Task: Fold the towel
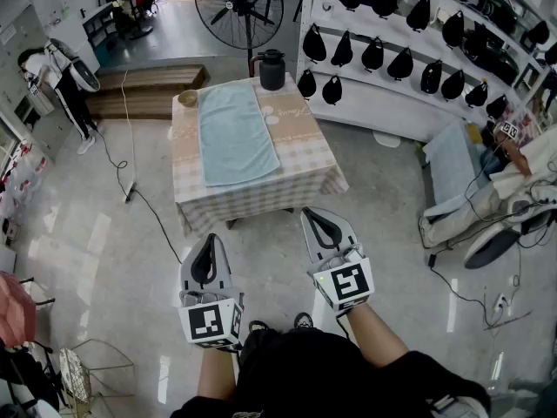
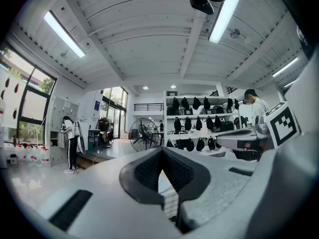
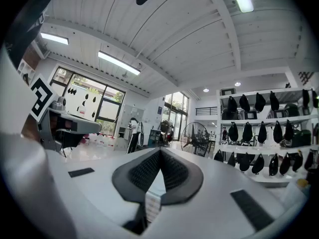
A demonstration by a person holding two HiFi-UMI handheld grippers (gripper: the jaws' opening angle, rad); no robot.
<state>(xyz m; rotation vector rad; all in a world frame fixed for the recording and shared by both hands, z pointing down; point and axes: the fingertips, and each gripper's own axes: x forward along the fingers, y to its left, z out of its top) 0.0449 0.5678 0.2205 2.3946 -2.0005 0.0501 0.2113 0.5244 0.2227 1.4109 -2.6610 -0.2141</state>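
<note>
A light blue towel lies flat and spread lengthwise on a small table with a checked cloth, seen in the head view. My left gripper and right gripper hang side by side in front of the table, well short of its near edge. Both are shut with nothing between their jaws. In the left gripper view the left gripper points level at the room, its dark pads meeting. The right gripper looks the same in the right gripper view. A sliver of the table shows through each jaw gap.
A black jug and a small bowl stand at the table's far edge. A floor fan is behind the table. White shelves with black bags run along the right. A person stands far left. A cable crosses the floor.
</note>
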